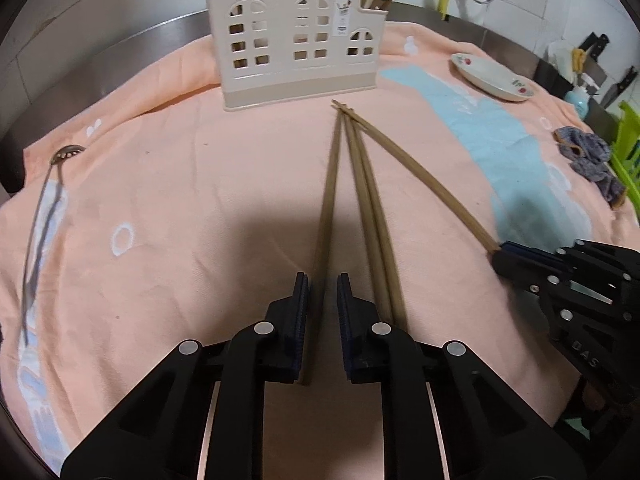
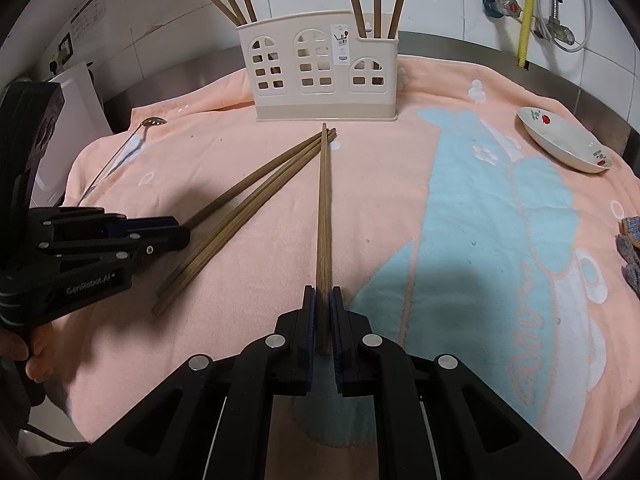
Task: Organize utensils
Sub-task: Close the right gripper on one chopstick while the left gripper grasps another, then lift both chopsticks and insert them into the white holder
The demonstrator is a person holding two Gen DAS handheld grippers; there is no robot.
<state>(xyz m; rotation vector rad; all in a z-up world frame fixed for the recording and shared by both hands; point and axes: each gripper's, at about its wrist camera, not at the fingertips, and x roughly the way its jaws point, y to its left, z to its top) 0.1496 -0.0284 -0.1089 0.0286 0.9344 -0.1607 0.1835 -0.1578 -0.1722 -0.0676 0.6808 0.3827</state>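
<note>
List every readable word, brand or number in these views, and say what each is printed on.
"GenRobot.AI": on the side of the left gripper, right wrist view.
"DAS", cut off: on the body of the right gripper, left wrist view.
Sticker on the utensil holder: too small to read.
Wall notices: too blurred to read.

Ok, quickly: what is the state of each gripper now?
Left gripper: open, a chopstick between its jaws, not yet pinched.
Right gripper: closed, holding a second chopstick.
</note>
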